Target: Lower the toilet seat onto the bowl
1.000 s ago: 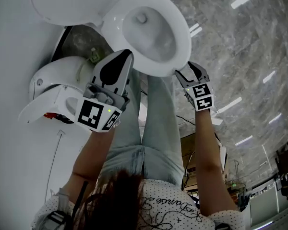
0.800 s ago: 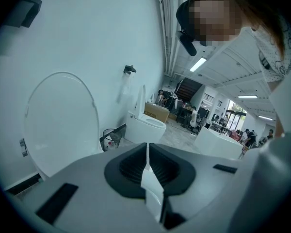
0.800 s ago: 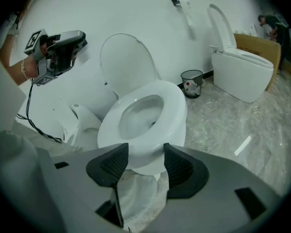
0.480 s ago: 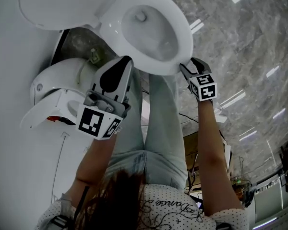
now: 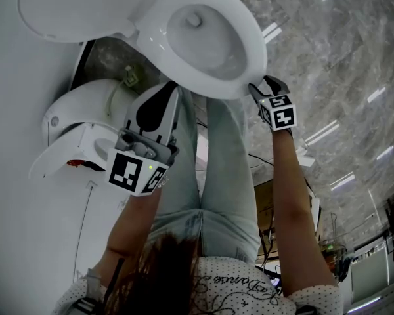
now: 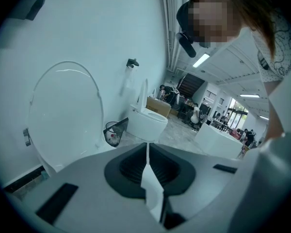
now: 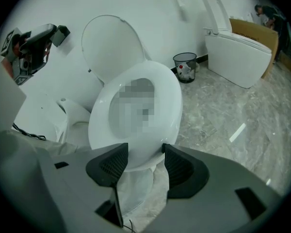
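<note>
**Seat pinched at its front rim**

Head view: the right gripper (image 5: 261, 88) meets the front rim of the toilet seat (image 5: 248, 58), and the left gripper (image 5: 173, 92) hangs just beside it.

Left gripper view: its jaws are pressed together on nothing.

Right gripper view: the pads clamp the rim, and the seat seems not fully down. The glossy rim could slip out, and the seat would slam.
</note>
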